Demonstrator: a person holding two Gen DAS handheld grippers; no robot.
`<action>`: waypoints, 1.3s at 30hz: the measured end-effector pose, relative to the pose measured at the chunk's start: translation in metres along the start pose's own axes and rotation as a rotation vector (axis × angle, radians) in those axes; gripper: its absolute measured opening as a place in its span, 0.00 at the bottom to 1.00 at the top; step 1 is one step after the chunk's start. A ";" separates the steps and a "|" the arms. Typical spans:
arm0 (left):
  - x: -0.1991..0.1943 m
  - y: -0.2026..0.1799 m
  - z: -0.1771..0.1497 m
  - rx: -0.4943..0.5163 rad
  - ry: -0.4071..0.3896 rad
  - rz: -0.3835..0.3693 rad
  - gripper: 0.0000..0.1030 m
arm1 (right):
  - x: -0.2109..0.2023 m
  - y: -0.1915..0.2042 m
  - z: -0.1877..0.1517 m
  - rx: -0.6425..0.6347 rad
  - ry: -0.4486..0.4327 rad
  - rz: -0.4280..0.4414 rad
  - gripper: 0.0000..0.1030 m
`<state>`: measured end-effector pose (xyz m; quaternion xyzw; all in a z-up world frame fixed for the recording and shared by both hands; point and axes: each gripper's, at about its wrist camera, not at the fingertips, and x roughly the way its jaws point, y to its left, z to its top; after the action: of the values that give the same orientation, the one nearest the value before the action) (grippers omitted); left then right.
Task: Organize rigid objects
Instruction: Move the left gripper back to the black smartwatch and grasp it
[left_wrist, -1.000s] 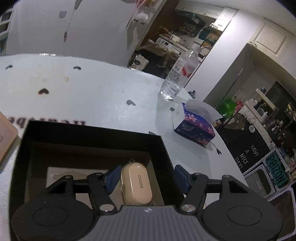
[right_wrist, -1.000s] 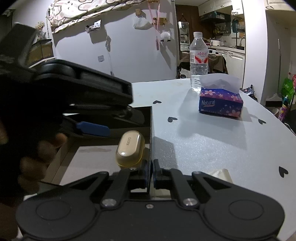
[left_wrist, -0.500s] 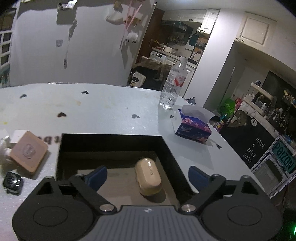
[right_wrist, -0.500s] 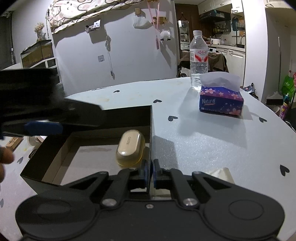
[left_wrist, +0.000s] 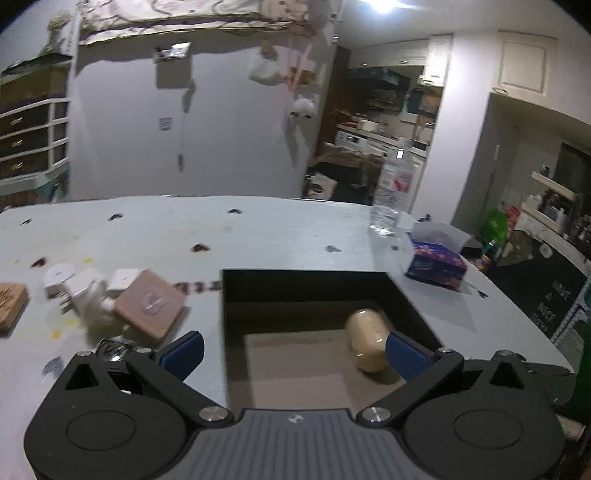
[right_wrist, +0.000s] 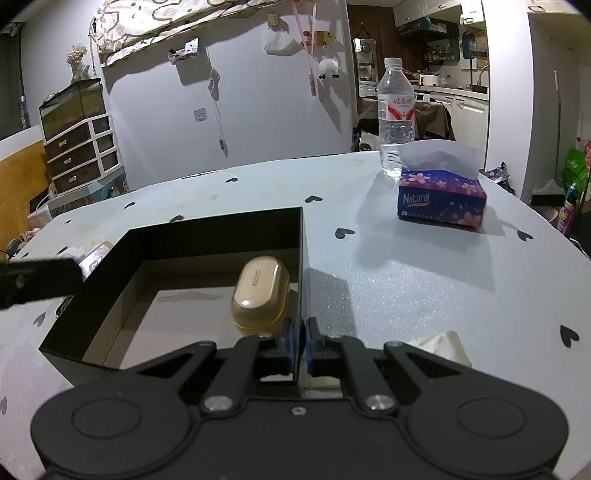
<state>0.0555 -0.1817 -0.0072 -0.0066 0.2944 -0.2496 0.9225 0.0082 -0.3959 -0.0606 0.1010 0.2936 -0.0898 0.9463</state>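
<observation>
- At the far left of the left wrist view, a wooden block (left_wrist: 9, 306) is seen lying on the bench (left_wrist: 280, 229).
- Beside it, a cluster of white plugs (left_wrist: 79, 291) and a pink square case (left_wrist: 149, 308) is found, the pieces touching one another.
- A small shiny round thing (left_wrist: 112, 349) is seen just before the left finger; what it is cannot be told.
- The left claw (left_wrist: 293, 354) is spread wide and its jaws are opening; nothing is gripped, though the box's near left corner lies between the fingers.
- The black box (right_wrist: 218, 230) is set open on the bench, right of the cluster.
- A beige case (right_wrist: 260, 291) is laid on the box floor, close against the right wall.
- The right claw (right_wrist: 299, 345) is closed narrowly on the box's right wall near the front corner.
- A crumpled tissue (right_wrist: 445, 345) is seen on the bench just right of that claw.
- Farther back and right, a tissue box (right_wrist: 441, 197) is placed, with a water bottle (right_wrist: 395, 118) upright just behind it.
</observation>
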 end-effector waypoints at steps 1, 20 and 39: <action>-0.002 0.005 -0.002 -0.008 -0.002 0.003 1.00 | 0.000 0.000 0.000 0.000 0.000 0.000 0.07; -0.020 0.076 -0.042 -0.054 -0.042 0.167 1.00 | 0.001 0.002 0.000 -0.001 0.001 -0.008 0.08; 0.043 0.131 -0.028 0.038 0.086 0.201 0.72 | 0.002 0.003 0.000 -0.008 0.002 -0.009 0.10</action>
<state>0.1305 -0.0830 -0.0740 0.0511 0.3284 -0.1613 0.9293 0.0109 -0.3936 -0.0610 0.0960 0.2955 -0.0930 0.9459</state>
